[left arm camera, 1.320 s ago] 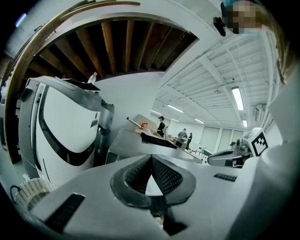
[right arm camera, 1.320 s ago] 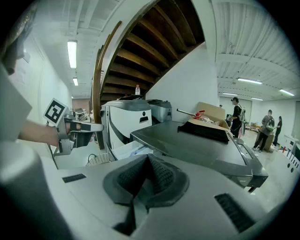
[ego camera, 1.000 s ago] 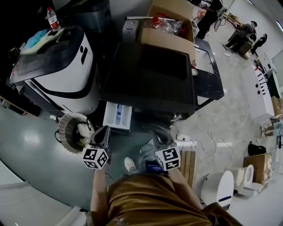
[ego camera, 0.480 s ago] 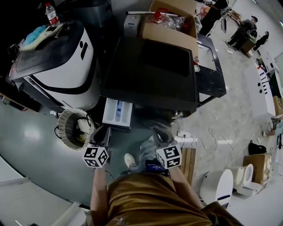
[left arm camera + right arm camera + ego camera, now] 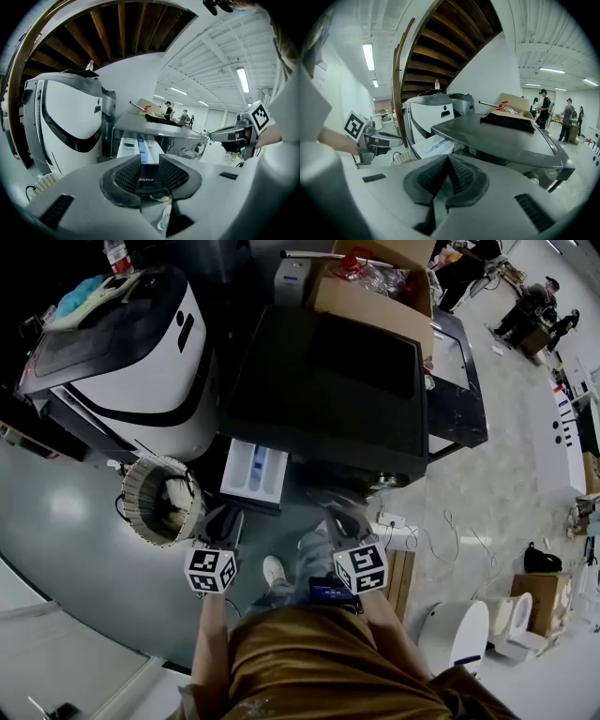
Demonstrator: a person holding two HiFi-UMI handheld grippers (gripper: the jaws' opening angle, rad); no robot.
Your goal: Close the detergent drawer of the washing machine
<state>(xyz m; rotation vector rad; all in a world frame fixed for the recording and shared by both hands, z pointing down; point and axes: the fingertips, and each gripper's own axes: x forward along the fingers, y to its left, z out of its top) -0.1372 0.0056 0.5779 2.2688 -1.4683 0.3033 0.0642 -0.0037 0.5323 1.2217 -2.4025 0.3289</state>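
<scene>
Ahead: detergent drawer (image 5: 255, 472) juts out of washing machine (image 5: 328, 381) front, long axis in line w/ my left gripper (image 5: 225, 523), the nearer one. Its jaws, just opening, stand apart, nothing between. Right gripper (image 5: 343, 521): jaws together.

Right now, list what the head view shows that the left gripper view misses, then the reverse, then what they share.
Only the head view: the person's shoe and the left gripper's marker cube.
Only the left gripper view: the left claw, whose jaws have just been opening and grip nothing, with the drawer's Midea front seen through the gap; also the wooden stair underside.
Both: the open detergent drawer, the washing machine and the right claw.
</scene>
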